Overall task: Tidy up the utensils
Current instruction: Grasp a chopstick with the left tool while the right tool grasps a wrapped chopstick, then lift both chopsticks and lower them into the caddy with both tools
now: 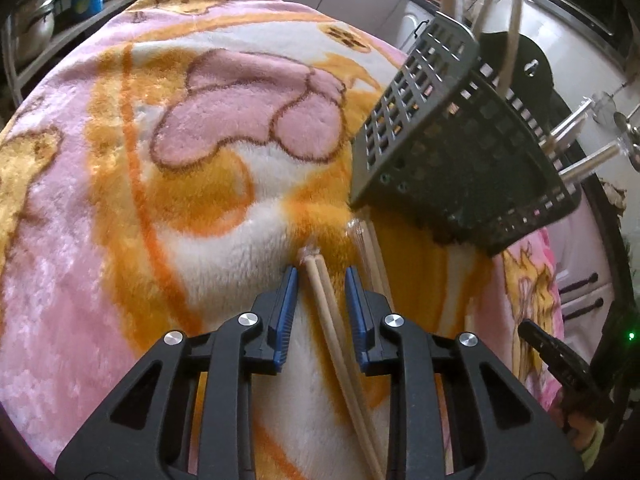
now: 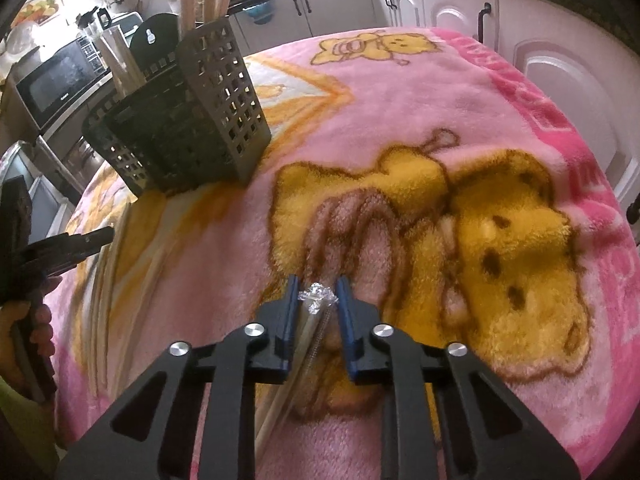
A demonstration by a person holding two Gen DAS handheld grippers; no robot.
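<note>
**Chopsticks between both grippers, caddy at frame edge**

The left gripper [image 1: 321, 280] had its fingers apart around wooden chopsticks [image 1: 320, 280] lying on the pink blanket [image 1: 100, 240]. The right gripper [image 2: 317, 292] straddled a clear-wrapped chopstick pair [image 2: 312, 316], fingers apart. The black utensil caddy [image 2: 180, 128] stood upper left, holding chopsticks.

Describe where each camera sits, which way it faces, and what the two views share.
Left wrist: sits on the left tool, looking forward along its blue fingers over wrapped chopsticks lying between them; the right tool shows at the right edge.
Right wrist: sits on the right tool, looking along its fingers at a clear-wrapped pair between them; the left tool and holding hand show at left.
Shared: the black utensil basket and the pink blanket.
</note>
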